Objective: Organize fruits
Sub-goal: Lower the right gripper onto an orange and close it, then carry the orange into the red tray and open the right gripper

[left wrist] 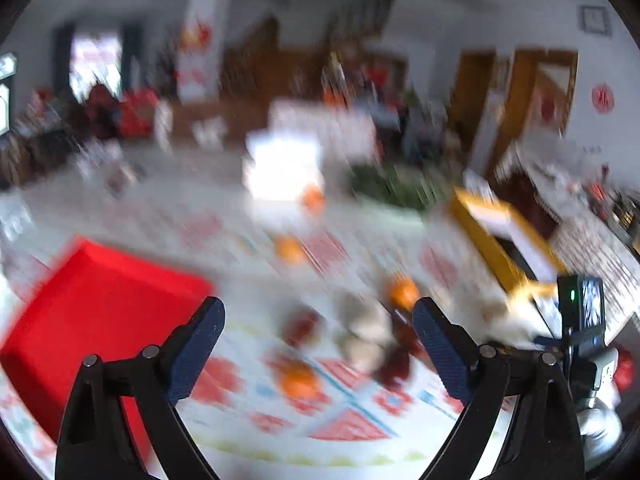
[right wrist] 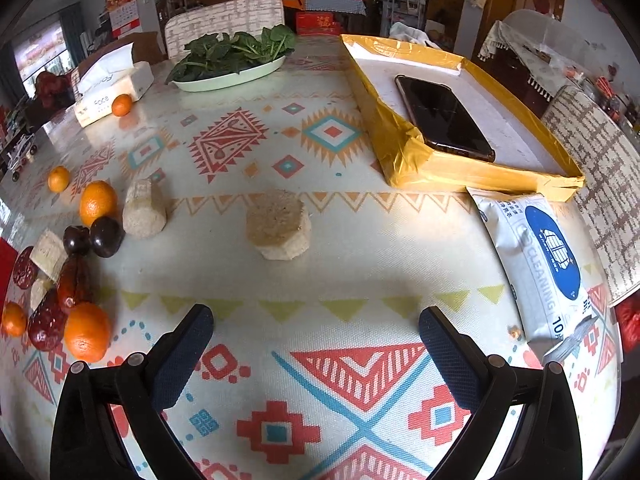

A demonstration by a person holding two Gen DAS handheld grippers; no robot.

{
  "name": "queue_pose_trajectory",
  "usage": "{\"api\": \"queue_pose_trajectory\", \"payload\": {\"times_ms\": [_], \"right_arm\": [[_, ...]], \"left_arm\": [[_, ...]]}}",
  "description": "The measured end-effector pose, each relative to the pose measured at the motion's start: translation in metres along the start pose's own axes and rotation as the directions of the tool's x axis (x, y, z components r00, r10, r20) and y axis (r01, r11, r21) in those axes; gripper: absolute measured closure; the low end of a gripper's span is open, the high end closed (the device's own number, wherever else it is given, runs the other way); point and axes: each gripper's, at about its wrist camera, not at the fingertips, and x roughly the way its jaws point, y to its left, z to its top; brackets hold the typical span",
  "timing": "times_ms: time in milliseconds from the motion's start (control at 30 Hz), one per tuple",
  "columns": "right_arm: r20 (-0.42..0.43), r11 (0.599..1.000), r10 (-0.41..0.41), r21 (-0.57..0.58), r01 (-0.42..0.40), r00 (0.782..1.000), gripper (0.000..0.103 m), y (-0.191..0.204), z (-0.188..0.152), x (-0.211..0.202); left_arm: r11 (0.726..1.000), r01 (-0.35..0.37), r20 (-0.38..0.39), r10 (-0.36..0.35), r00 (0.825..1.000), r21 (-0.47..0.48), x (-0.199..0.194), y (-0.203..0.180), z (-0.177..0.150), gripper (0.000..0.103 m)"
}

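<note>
My left gripper (left wrist: 318,344) is spread wide with nothing between its jaws, and its view is badly smeared. I judge that closing on anything now risks nudging the fruit pile (left wrist: 360,340) at lower centre, or grabbing a date instead of an orange (left wrist: 298,380). The red tray (left wrist: 100,312) sits at lower left. My right gripper (right wrist: 316,352) is open and empty too, over bare cloth; oranges, dark plums and dates (right wrist: 76,280) crowd the left edge. The bench (right wrist: 320,168) wears a patterned cloth that could snag. A cluttered living room lies behind.
</note>
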Motion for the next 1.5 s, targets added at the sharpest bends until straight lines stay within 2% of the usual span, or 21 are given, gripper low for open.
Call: {"api": "queue_pose_trajectory", "payload": {"times_ms": [33,100,200,300,333,367,433,533,600,667,700,767,967,1033,1100,1167,1333,1500], "right_arm": [[0.002,1.0,0.001,0.001,-0.001,1.0,0.0,0.001,0.001,0.001],[0.002,1.0,0.0,0.002,0.0,1.0,0.0,0.002,0.004,0.003],[-0.009,1.0,-0.008,0.01,0.008,1.0,0.0,0.006,0.01,0.006],[-0.03,1.0,-0.003,0.029,0.004,1.0,0.002,0.008,0.012,0.005],[-0.017,0.999,0.017,0.033,-0.016,1.0,0.011,0.01,0.01,0.0],[0.008,0.997,0.071,0.03,-0.071,0.997,0.015,0.012,0.007,-0.008],[0.053,0.987,0.157,-0.022,-0.156,0.986,0.017,0.023,-0.001,-0.024],[0.09,0.969,0.224,-0.124,-0.212,0.97,0.017,0.044,-0.013,-0.04],[0.092,0.954,0.255,-0.184,-0.236,0.962,0.019,0.059,-0.02,-0.045],[0.085,0.943,0.27,-0.223,-0.246,0.959,0.024,0.07,-0.024,-0.045],[0.078,0.938,0.28,-0.235,-0.255,0.957,0.03,0.074,-0.025,-0.044],[0.053,0.928,0.299,-0.247,-0.278,0.953,0.044,0.081,-0.027,-0.039],[0.025,0.916,0.32,-0.264,-0.303,0.947,0.051,0.09,-0.027,-0.028],[0.024,0.915,0.319,-0.268,-0.301,0.947,0.051,0.092,-0.028,-0.028],[0.025,0.914,0.321,-0.269,-0.303,0.947,0.053,0.091,-0.027,-0.028],[0.027,0.914,0.321,-0.269,-0.303,0.947,0.064,0.091,-0.027,-0.029],[0.026,0.913,0.323,-0.269,-0.305,0.946,0.066,0.089,-0.031,-0.034],[0.034,0.901,0.354,-0.281,-0.331,0.935,0.066,0.094,-0.033,-0.055]], "left_arm": [[1.0,-0.02,0.038,0.02,0.999,0.004,-0.01,0.011,0.002,0.008],[0.999,-0.041,0.05,0.042,0.998,-0.015,-0.018,0.027,0.002,0.008],[0.996,-0.058,0.016,0.06,0.998,-0.068,-0.017,0.048,-0.003,0.008],[0.995,-0.033,-0.036,0.029,0.999,-0.092,-0.011,0.055,-0.015,0.008],[0.996,-0.02,-0.055,0.015,0.998,-0.088,-0.007,0.055,-0.019,0.008],[0.997,-0.01,-0.075,0.004,0.997,-0.079,-0.002,0.055,-0.022,0.008],[0.998,0.025,-0.126,-0.033,0.991,-0.062,0.011,0.05,-0.032,0.008],[0.995,0.091,-0.189,-0.097,0.977,-0.039,0.03,0.037,-0.041,0.024],[0.993,0.116,-0.228,-0.117,0.967,-0.015,0.041,0.029,-0.048,0.039],[0.992,0.125,-0.26,-0.119,0.958,0.005,0.052,0.024,-0.052,0.045],[0.992,0.126,-0.274,-0.119,0.954,0.007,0.058,0.023,-0.054,0.048],[0.992,0.127,-0.295,-0.121,0.948,0.003,0.064,0.024,-0.055,0.051],[0.988,0.143,-0.351,-0.114,0.929,0.059,0.079,0.01,-0.063,0.051],[0.987,0.144,-0.37,-0.107,0.923,0.073,0.084,0.007,-0.064,0.056],[0.987,0.137,-0.368,-0.098,0.925,0.079,0.085,0.007,-0.064,0.071],[0.988,0.139,-0.367,-0.104,0.924,0.07,0.084,0.008,-0.064,0.072],[0.989,0.145,-0.335,-0.132,0.933,0.012,0.075,0.016,-0.06,0.072],[0.989,0.137,-0.249,-0.148,0.957,-0.062,0.043,0.041,-0.044,0.072]]}}
